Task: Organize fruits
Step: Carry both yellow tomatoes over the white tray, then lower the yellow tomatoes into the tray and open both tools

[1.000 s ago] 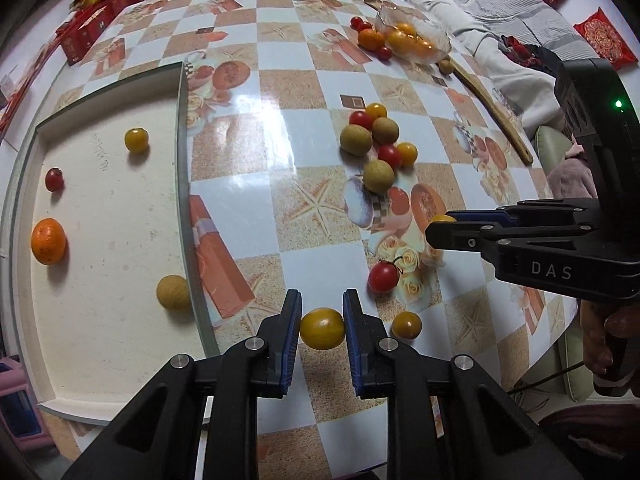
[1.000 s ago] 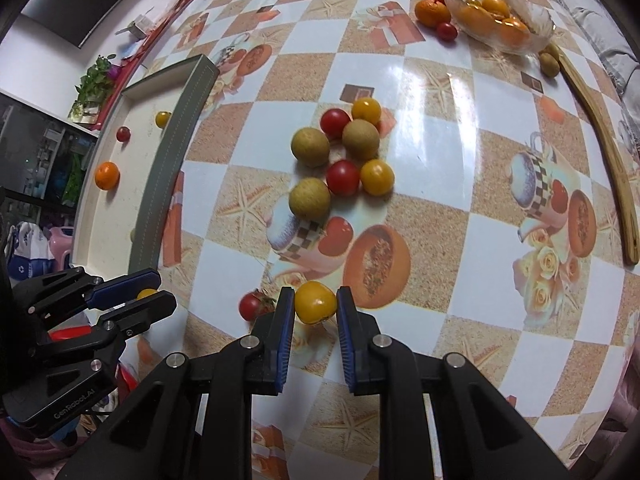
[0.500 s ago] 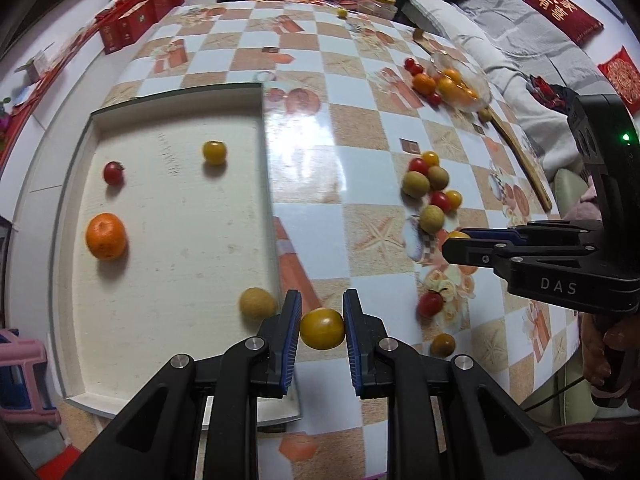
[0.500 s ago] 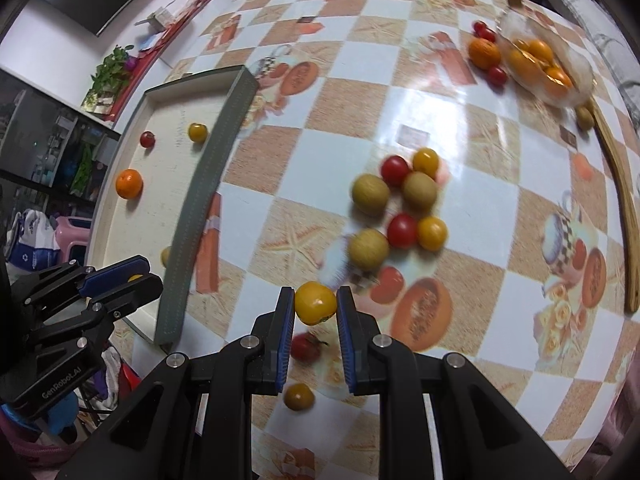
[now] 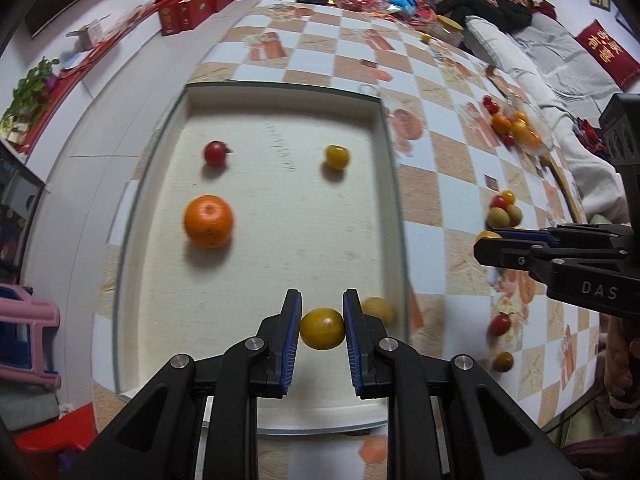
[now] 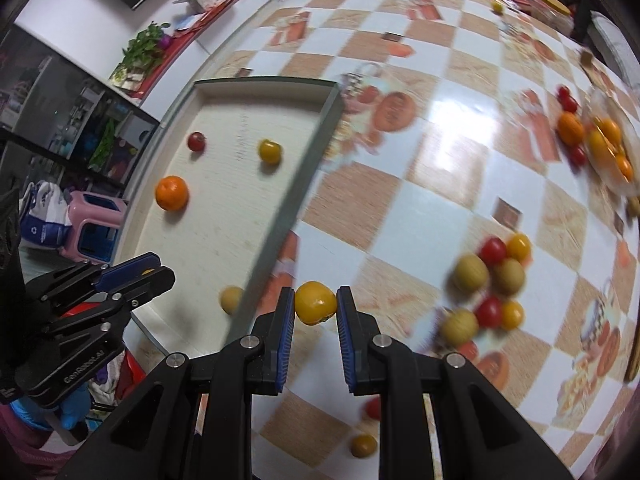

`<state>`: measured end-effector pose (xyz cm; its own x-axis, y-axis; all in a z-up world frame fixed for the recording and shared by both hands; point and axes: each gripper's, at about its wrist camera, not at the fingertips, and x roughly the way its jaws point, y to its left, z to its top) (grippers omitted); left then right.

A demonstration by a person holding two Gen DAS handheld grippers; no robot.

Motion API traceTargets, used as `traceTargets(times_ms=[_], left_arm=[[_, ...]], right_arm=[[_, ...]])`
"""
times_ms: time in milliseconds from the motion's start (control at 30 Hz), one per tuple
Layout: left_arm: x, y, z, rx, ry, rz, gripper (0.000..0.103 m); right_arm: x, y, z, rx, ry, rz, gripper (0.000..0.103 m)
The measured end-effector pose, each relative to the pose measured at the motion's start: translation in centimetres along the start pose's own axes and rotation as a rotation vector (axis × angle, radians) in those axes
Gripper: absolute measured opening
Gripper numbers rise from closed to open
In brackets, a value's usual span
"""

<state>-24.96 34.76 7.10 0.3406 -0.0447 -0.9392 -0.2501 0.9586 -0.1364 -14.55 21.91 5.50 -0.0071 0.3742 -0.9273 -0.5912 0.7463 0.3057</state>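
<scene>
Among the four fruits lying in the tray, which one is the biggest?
The orange, at the left side of the tray. It is clearly bigger than the red tomato, the yellow tomato and the pale round fruit.

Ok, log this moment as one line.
left hand-held gripper: holds yellow tomato, over tray | right hand-held gripper: holds second yellow tomato, over table

Black hand-held gripper (image 5: 322, 328), blue ribbed pads (image 5: 294, 330), silver screws (white "DAS" lettering), blue glove (image 6: 74, 410)

Yellow tomato (image 5: 322, 328) clamped over tray (image 5: 256, 96); second yellow tomato (image 6: 315, 303) clamped above checkered table beside tray.
</scene>
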Motion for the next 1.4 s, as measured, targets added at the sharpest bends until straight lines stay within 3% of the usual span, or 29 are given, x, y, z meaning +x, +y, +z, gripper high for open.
traceTargets(times_ms=[333,567,967,1400], left_arm=[[1.8,4.6,0.1,-0.083,0.026,0.116,0.023],[3.0,6.1,-0.2,-0.113,0.055,0.150,0.023],[4.3,6.2,-0.2,-0.116,0.077,0.166,0.023],[4.5,4.7,-0.2,-0.042,0.072,0.207,0.024]], right_arm=[[3.1,4.1,3.5,-0.042,0.022,0.033,0.023],[5.3,5.3,5.1,-0.051,0.048,0.019,0.023],[7.0,5.4,6.7,-0.064,0.045,-0.018,0.023],[9.0,6.0,6.2,-0.109,0.082,-0.039,0.026]])
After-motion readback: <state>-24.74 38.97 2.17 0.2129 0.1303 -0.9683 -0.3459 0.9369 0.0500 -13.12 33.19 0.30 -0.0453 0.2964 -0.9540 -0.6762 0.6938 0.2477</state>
